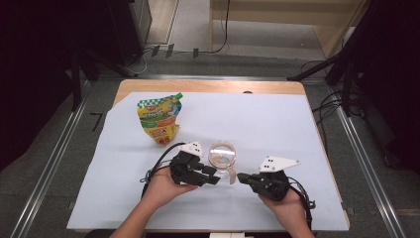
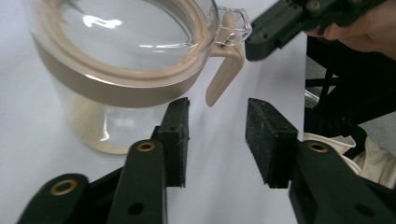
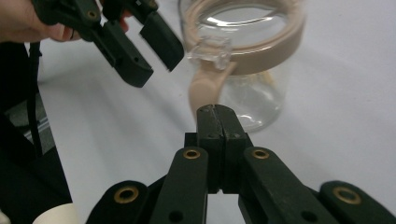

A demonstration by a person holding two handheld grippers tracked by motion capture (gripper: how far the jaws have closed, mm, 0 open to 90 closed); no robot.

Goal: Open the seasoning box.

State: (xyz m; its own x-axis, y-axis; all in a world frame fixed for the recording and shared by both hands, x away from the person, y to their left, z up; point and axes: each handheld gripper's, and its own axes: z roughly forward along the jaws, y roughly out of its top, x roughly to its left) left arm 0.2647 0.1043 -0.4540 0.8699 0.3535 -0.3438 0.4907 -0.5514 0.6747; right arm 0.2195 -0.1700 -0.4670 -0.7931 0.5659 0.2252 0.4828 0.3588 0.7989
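grippers level, left gripper (image 1: 214, 177) and right gripper (image 1: 243, 178) flanking jar handle (image 1: 232, 177)

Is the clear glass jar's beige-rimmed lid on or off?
On. The clear glass jar stands upright with its beige-rimmed lid seated on top, latch handle hanging down.

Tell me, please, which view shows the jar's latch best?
The left gripper view: the latch is sharp, its beige lever hanging off the lid rim. The right gripper view shows it blurred beyond shut jaws; the high view shows it tiny.
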